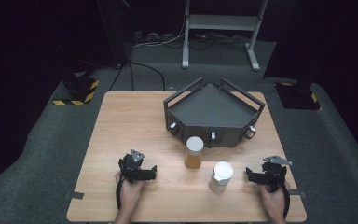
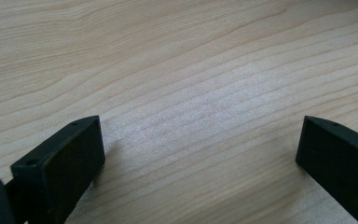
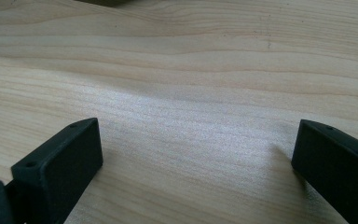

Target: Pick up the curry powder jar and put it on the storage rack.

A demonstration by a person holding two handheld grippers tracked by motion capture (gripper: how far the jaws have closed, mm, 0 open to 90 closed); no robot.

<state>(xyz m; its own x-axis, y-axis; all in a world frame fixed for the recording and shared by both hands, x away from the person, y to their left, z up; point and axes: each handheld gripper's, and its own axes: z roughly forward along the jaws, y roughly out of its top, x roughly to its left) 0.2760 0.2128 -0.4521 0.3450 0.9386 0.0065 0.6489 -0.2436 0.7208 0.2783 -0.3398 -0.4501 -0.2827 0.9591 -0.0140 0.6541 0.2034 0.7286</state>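
Both hands rest at the near tabletop (image 1: pixel 121 121) edge: left claw (image 1: pixel 150 173) and right claw (image 1: pixel 251 175) spread wide, empty. Between them stand the white-lidded jar (image 1: pixel 221 177) and, farther, the amber jar (image 1: pixel 194 152), both untouched; the dark tray (image 1: pixel 213 109) beyond holds nothing, so work seems unstarted.

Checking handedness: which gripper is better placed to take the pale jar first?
Right. The right gripper, open, sits beside the pale jar; the left gripper is farther off, nearer the amber jar.
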